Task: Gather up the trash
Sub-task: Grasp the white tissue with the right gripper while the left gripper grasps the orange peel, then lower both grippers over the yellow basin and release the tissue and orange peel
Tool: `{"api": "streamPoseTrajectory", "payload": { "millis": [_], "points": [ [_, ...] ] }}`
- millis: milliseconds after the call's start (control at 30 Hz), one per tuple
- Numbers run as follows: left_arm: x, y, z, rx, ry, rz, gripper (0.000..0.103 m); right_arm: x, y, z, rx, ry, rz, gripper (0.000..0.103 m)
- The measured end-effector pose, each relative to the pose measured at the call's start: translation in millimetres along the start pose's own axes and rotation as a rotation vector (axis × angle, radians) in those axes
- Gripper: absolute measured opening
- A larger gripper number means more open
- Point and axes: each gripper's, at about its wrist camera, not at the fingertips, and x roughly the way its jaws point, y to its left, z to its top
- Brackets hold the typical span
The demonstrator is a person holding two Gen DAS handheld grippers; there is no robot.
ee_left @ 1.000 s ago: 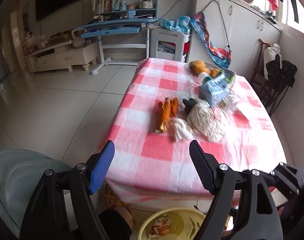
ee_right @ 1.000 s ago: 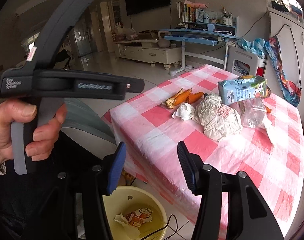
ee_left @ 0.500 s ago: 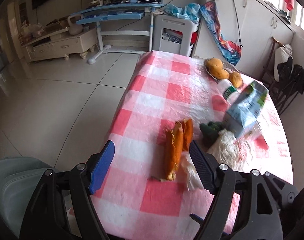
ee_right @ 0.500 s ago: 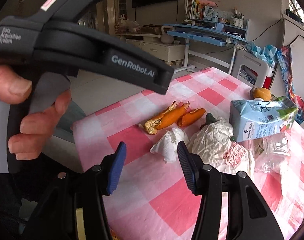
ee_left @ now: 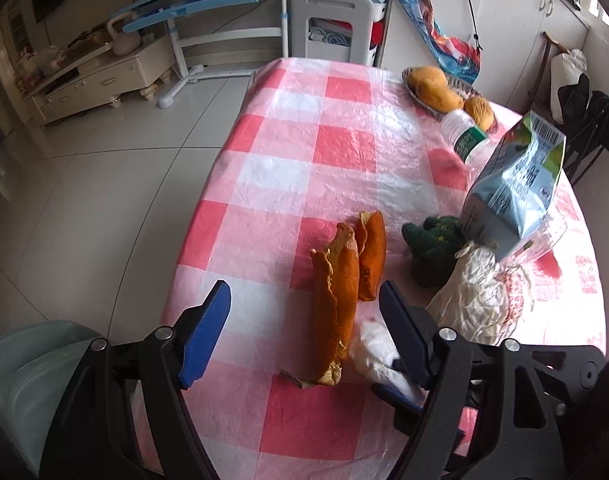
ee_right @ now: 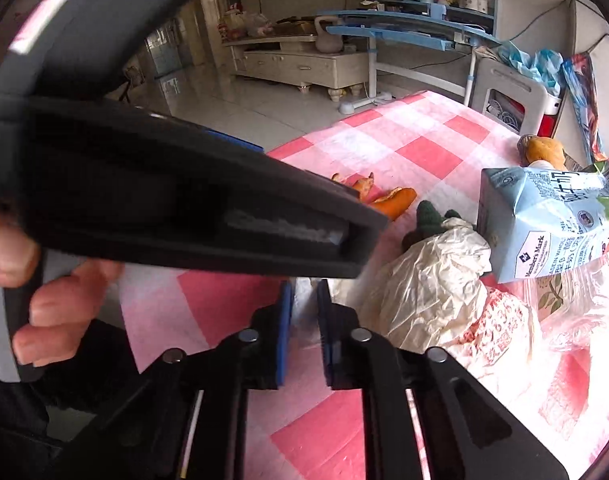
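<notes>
Tissue (ee_left: 374, 346) near the table's (ee_left: 304, 184) front edge, half hidden, is pinched by the right gripper (ee_right: 304, 304); left gripper (ee_left: 304, 300) is spread around peel (ee_left: 336, 292).

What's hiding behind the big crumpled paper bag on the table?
Behind the crumpled paper bag sits a dark green knitted thing, half covered, so its shape is unclear. The blue milk carton leans over clear plastic wrap there too.

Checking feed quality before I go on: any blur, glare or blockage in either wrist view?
Left wrist: sharp, fisheye-bent, sheen on the tablecloth. Right wrist: the left gripper's body fills the upper left, blurred; right edge overexposed beside the milk carton.
</notes>
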Motion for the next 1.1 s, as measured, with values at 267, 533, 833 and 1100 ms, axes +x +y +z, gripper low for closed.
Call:
{"api": "streamPoseTrajectory", "payload": {
  "millis": [267, 533, 833, 1100],
  "points": [
    [18.8, -2.1, -3.9, 0.001, 0.057, -0.033, 0.027, -23.8, 10.5, -16.3, -0.036, -0.002, 0.007, 0.012],
    [-6.3, 1.8, -7.0, -0.002, -0.015, -0.084, 0.016, -54.7, 0.6, -12.8, 0.0, -0.061, 0.083, 0.012],
    [-35.0, 6.5, -19.1, 0.001, -0.08, -0.097, 0.016, -77.0, 45.3, -40.4, -0.11, -0.003, 0.255, 0.012],
    [-44.7, 0.7, -27.9, 0.029, -0.103, -0.079, 0.016, -78.9, 65.4, -57.9, -0.141, 0.052, 0.294, 0.012]
  ]
}}
